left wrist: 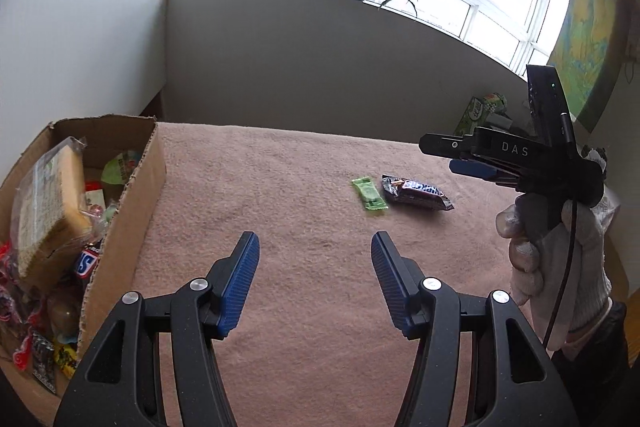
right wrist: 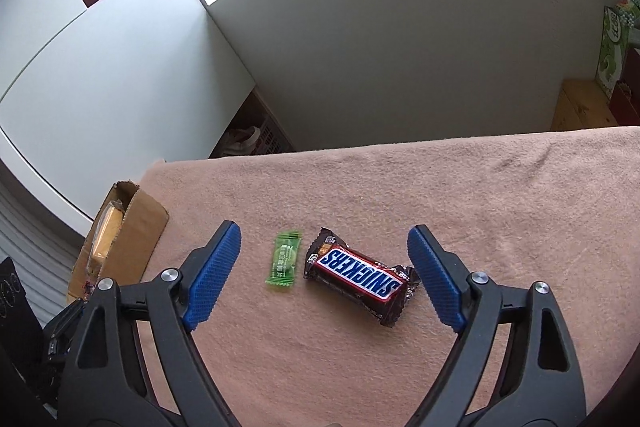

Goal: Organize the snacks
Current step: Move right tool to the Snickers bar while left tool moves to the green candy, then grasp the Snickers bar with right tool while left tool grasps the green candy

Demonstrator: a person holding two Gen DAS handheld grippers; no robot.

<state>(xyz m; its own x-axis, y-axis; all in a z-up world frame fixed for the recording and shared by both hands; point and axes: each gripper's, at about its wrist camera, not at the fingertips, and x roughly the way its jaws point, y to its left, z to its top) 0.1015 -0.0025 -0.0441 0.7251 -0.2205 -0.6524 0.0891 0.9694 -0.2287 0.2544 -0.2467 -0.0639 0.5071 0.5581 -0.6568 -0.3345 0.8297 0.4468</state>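
Right gripper (right wrist: 324, 277): jaws stand wide and empty, framing two items on the pink terry cloth table cover (right wrist: 500, 211). The brown-wrapped Snickers bar (right wrist: 358, 277) lies flat and askew between the blue pads, touching neither. The small green foil candy (right wrist: 283, 262) sits just beside it at nine o'clock, also inside the span.

Left gripper (left wrist: 315, 281): half open, holding nothing, over bare cloth. The open cardboard box of mixed snacks (left wrist: 132, 211) stands at its nine o'clock.

Recommendation: shift toward three o'clock so the candy falls outside the jaws, align pads with the bar's long sides, then close gently on the soft wrapper.
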